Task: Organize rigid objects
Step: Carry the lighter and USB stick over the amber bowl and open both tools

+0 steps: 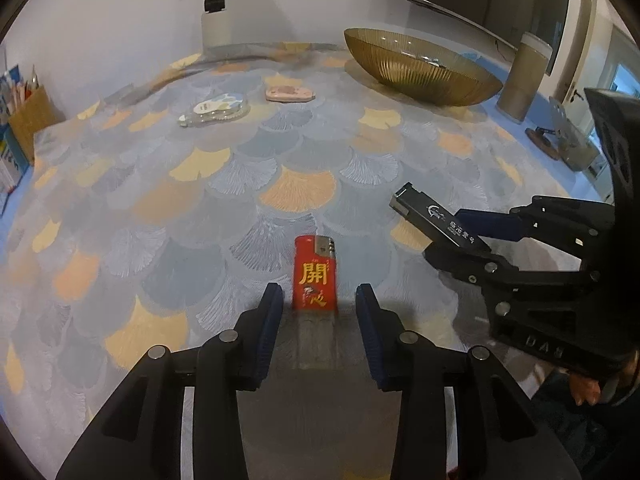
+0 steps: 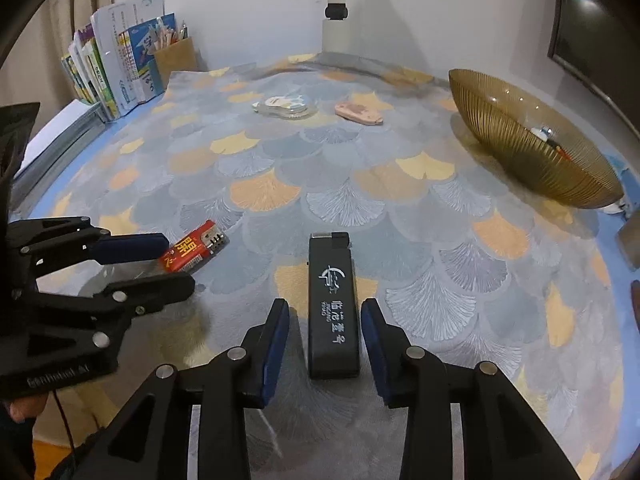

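we see the red lighter (image 1: 315, 274) low in the left view's centre, long axis running up the frame, metal head away, yellow "開" legible. the left claw (image 1: 319, 300) stands apart around its base, no pad touching. the black lighter (image 2: 331, 306) lies likewise between the loosely parted right claw (image 2: 325, 318), white characters unreadable. both rest on the fan-patterned tabletop (image 2: 400, 184).

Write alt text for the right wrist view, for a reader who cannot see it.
A black lighter lies between the open jaws of the right hand-held gripper on a fan-patterned tablecloth. At left, the left hand-held gripper has a red lighter between its jaws; an amber glass bowl sits far right.
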The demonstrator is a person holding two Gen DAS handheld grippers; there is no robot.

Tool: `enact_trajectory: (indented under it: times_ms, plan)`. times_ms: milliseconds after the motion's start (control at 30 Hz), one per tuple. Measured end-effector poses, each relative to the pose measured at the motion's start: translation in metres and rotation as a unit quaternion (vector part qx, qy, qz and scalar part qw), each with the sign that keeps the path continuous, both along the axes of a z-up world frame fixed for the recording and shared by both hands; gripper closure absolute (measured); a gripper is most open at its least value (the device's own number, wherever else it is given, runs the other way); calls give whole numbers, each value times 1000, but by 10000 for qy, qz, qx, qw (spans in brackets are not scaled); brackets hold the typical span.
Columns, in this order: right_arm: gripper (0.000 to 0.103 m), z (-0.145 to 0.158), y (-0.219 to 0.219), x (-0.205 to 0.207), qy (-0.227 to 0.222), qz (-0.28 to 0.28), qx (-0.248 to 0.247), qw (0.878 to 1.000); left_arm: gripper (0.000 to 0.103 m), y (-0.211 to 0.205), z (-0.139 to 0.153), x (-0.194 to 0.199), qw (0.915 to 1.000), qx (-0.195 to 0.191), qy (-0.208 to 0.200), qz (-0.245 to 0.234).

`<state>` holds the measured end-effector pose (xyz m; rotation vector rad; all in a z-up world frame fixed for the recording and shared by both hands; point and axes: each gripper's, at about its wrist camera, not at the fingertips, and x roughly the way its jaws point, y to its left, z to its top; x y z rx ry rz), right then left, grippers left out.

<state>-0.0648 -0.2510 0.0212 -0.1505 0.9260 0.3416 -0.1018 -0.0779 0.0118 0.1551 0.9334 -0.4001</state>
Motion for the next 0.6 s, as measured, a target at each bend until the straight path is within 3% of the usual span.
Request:
enact_trajectory:
  times_ms: [67, 167, 367, 600]
  plan:
    - [77, 0, 2, -1, -28, 9, 16, 10000, 83, -4, -1, -2, 9999, 94, -122, 2]
    - [79, 1, 4, -3, 26, 133, 87, 9999, 83, -12, 2, -7, 9992, 124, -368, -23]
    - [79, 16, -12, -3, 148, 191, 963, 9951, 83, -5, 33, -6, 9959, -630, -645, -38]
    - [79, 60, -53, -2, -313, -193, 1525, 9876, 83, -16, 77, 3, 9901, -850, -1104, -175]
